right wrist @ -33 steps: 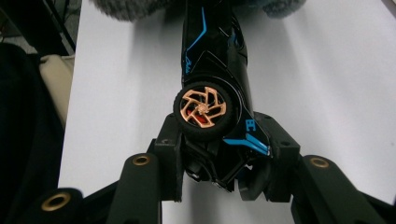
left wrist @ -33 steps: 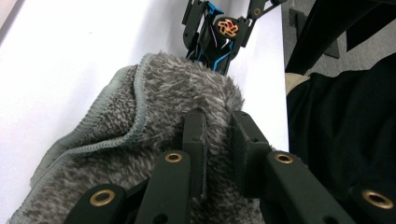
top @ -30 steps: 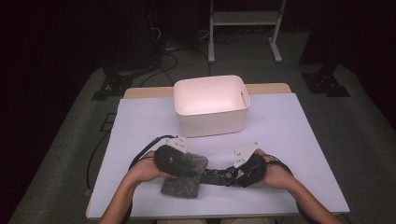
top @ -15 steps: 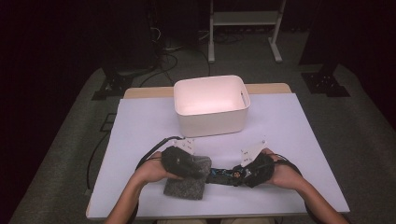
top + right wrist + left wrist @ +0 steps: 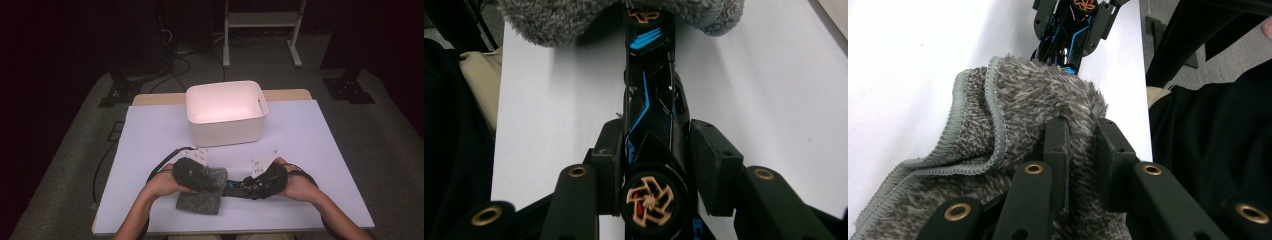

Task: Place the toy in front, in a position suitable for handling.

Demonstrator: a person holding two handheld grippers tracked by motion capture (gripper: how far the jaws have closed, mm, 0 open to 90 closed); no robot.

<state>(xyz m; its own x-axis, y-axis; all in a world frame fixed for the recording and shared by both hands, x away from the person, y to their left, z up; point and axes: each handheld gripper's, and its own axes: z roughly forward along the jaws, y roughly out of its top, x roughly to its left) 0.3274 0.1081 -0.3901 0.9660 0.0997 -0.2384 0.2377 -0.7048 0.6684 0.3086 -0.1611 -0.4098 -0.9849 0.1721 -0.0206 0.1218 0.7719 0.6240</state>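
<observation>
Grippers, two: left (image 5: 1080, 145) pinched on one grey towel (image 5: 1023, 115), right (image 5: 659, 150) clamped around one black toy car (image 5: 651, 115), just tightened.

A white-topped table (image 5: 150, 145) bears a white bin (image 5: 226, 112) and grey fuzzy cloth (image 5: 200, 200).

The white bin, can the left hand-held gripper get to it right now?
Probably yes: bare table lies between it and the white bin, though the left hand-held gripper is shut on the grey cloth.

White bin (image 5: 225, 112) on white table (image 5: 325, 150)
</observation>
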